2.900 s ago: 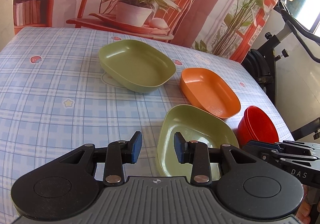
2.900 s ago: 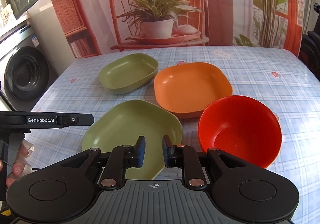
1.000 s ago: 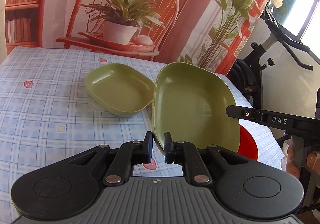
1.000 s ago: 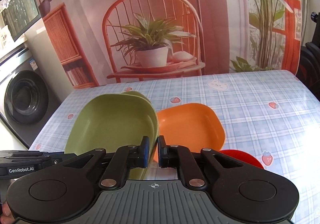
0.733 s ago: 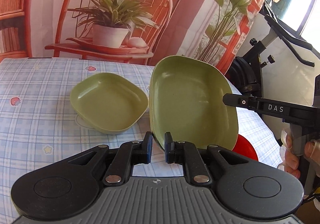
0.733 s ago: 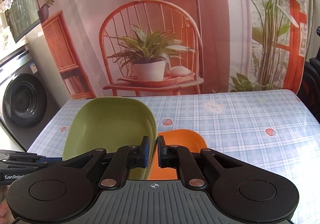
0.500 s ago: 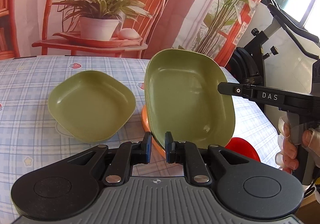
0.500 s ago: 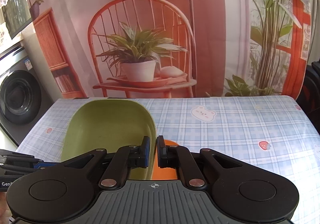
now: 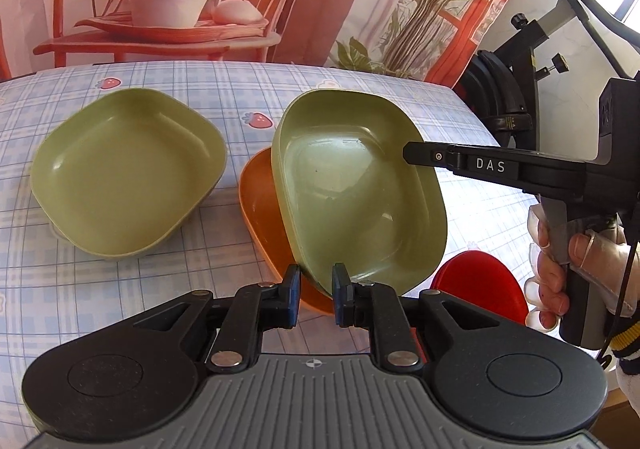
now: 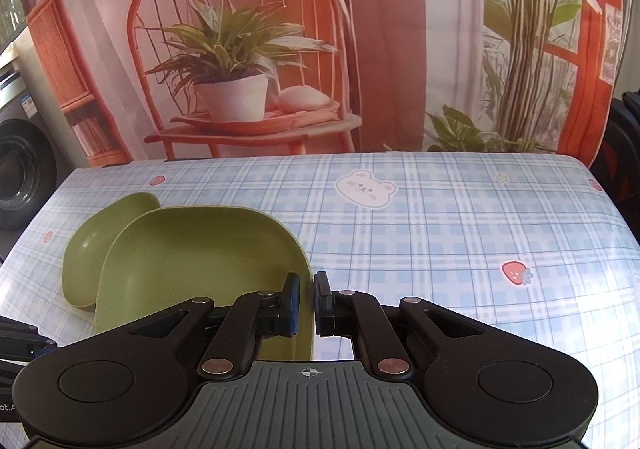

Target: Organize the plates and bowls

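Note:
Both grippers hold one green plate [image 9: 356, 189] in the air by opposite rims. My left gripper [image 9: 314, 299] is shut on its near rim. My right gripper [image 10: 305, 303] is shut on its right rim [image 10: 200, 273]; its body also shows in the left wrist view [image 9: 500, 169]. The plate is tilted above an orange plate [image 9: 260, 205] on the table. A green bowl [image 9: 124, 173] sits to the left, also in the right wrist view [image 10: 88, 245]. A red bowl [image 9: 480, 285] lies at the right, partly hidden.
The table has a blue plaid cloth [image 10: 440, 233] with strawberry and bear prints. A printed backdrop [image 10: 280, 49] stands behind the far edge. An exercise bike [image 9: 520, 61] stands off the table's right side, a washing machine [image 10: 16, 169] off the left.
Both grippers have carried the green plate forward and lower, over the orange plate. The green bowl now appears nearer and further left in the left wrist view.

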Demonstrator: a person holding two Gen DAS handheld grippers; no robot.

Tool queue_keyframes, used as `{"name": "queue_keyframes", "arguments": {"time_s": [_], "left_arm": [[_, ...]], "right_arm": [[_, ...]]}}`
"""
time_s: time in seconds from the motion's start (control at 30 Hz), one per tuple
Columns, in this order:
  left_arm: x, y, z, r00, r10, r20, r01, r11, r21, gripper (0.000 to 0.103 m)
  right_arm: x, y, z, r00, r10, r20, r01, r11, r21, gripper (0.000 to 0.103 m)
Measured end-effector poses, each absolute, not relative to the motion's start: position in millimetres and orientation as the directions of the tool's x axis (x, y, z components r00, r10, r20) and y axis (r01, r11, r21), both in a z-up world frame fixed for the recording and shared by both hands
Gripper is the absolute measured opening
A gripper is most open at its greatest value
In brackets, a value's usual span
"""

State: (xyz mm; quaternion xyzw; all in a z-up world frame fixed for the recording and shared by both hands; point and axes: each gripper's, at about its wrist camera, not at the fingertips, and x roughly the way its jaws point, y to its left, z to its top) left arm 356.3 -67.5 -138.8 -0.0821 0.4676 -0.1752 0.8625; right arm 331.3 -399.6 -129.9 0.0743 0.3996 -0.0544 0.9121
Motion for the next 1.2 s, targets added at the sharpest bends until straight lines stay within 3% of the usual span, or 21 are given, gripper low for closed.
{"name": "queue_keyframes", "arguments": {"time_s": [0.63, 1.2], "left_arm": [[348.7, -54.8, -137.4, 0.483, -0.397, -0.78, 0.204, 0.918, -0.341, 0.021], [350.8, -51.6, -133.8, 0.558, -0.329, -0.762, 0.197, 0.944, -0.264, 0.021]], "right_arm": [[331.6, -391.0, -131.5, 0.665, -0.039, -0.746, 0.148, 0.986, 0.081, 0.012], [328.5, -387.5, -136.7, 0.647, -0.052, -0.761, 0.145, 0.988, 0.055, 0.012]]}}
